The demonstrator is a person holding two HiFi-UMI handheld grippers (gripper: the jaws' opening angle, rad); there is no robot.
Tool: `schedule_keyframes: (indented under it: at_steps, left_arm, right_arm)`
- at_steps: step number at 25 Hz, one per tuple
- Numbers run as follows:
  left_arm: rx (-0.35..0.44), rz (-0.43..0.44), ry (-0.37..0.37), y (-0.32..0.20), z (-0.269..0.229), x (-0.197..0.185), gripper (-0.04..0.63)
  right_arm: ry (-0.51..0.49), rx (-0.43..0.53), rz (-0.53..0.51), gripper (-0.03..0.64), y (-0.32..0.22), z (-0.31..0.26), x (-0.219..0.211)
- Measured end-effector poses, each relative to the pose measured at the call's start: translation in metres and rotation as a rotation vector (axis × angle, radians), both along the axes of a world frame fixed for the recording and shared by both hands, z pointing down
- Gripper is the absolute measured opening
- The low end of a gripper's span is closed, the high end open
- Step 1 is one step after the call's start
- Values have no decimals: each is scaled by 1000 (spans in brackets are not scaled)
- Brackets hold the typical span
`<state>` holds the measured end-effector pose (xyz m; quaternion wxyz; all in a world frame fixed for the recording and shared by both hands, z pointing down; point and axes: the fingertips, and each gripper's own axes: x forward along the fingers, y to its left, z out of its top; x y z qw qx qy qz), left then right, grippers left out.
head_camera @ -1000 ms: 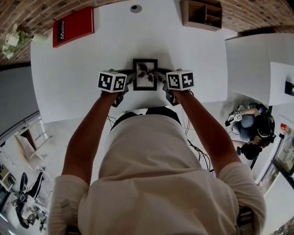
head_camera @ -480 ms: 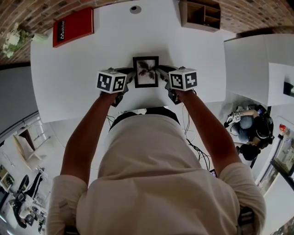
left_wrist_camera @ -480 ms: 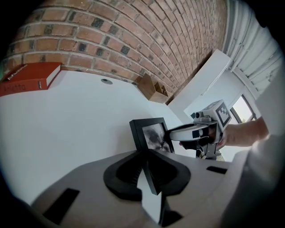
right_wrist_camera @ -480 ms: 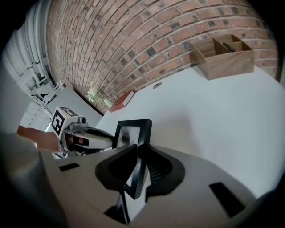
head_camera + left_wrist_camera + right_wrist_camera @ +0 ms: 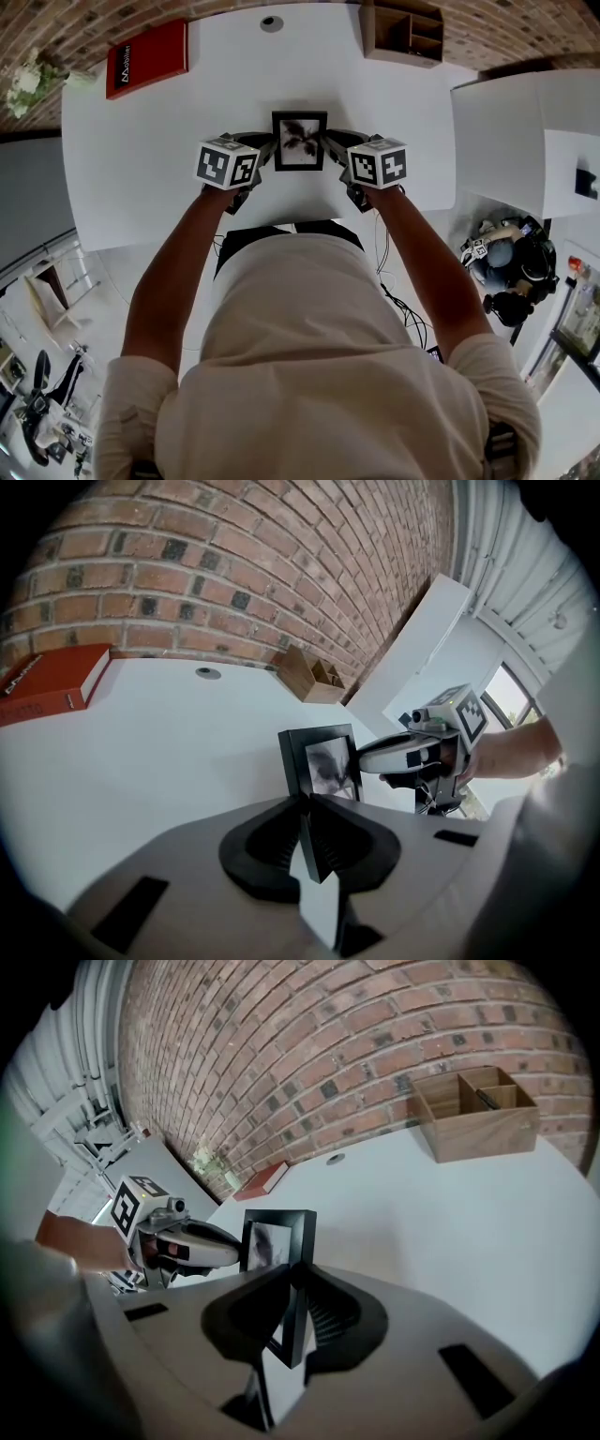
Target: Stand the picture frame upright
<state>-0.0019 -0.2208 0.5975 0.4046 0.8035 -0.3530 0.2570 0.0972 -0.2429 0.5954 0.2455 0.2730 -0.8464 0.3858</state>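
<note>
A black picture frame (image 5: 300,141) with a dark plant print is held over the white table (image 5: 141,159), its picture side facing up toward me. My left gripper (image 5: 266,149) grips its left edge and my right gripper (image 5: 334,148) its right edge. Both pairs of jaws have just been closing, with the frame's edge between them. In the left gripper view the frame (image 5: 323,761) stands tilted in the left gripper (image 5: 305,805), with the right gripper (image 5: 412,754) across from it. In the right gripper view the right gripper (image 5: 291,1290) pinches the frame (image 5: 274,1239).
A red box (image 5: 148,56) lies at the table's far left. A wooden organiser (image 5: 405,30) stands at the far right by the brick wall. A round grommet (image 5: 271,22) sits between them. White cabinets (image 5: 525,131) stand to the right.
Both grippers and the frame have shifted away from me across the table and risen a little. The frame stays gripped at both side edges.
</note>
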Motion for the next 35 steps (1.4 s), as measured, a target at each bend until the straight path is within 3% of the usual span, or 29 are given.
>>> schedule_keyframes:
  at_steps: [35]
  left_arm:
    - [124, 92, -119, -51, -24, 33, 31]
  right_arm:
    - [26, 213, -83, 51, -54, -29, 30]
